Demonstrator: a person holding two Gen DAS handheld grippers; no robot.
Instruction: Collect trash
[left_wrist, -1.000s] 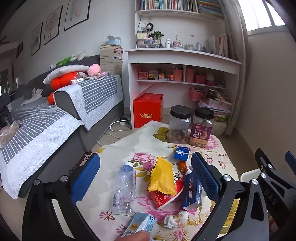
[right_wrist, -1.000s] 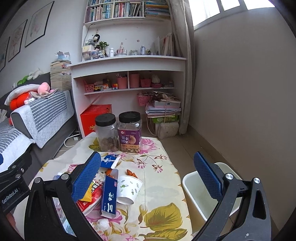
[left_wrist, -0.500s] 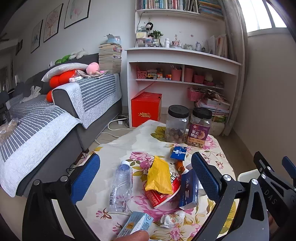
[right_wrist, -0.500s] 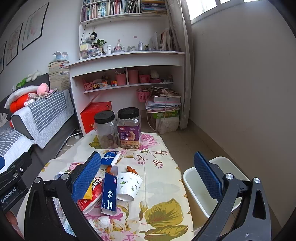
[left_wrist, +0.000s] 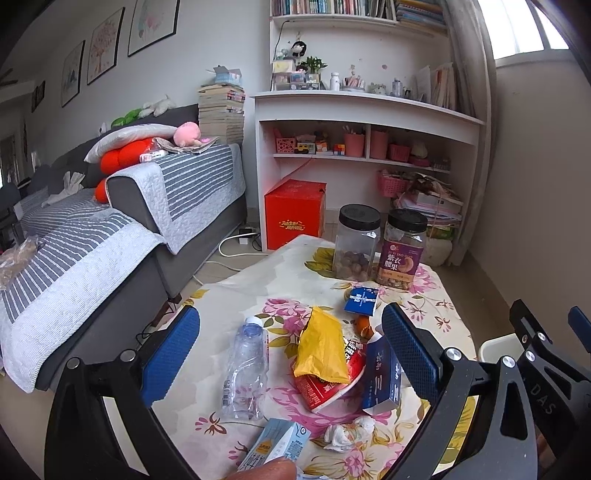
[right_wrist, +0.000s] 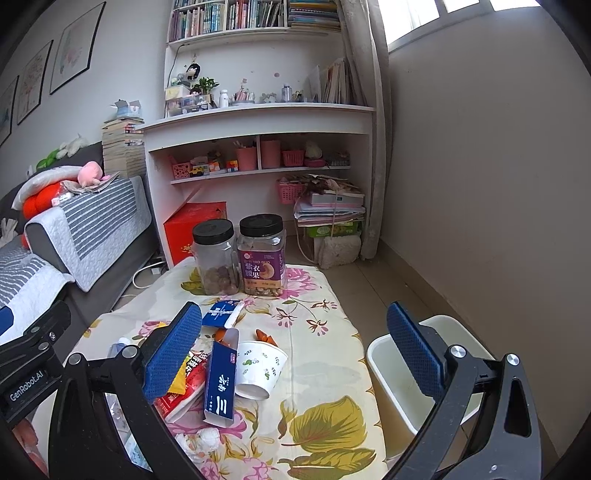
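Both my hand-held grippers, left (left_wrist: 290, 356) and right (right_wrist: 293, 352), are spread, empty; grabbing the paper cup (right_wrist: 260, 369) carelessly could crush it or nudge the nut jars (right_wrist: 261, 254).

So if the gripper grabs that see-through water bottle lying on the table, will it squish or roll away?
Probably both. The plastic bottle looks empty and already dented, so it should be light and likely crumples under a squeeze. It lies on its side on the flowered tablecloth, so a nudge could roll it. The smooth plastic may slip between the pads.

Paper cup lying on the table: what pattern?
White paper cup with small green leaf sprigs; right wrist view shows it best.
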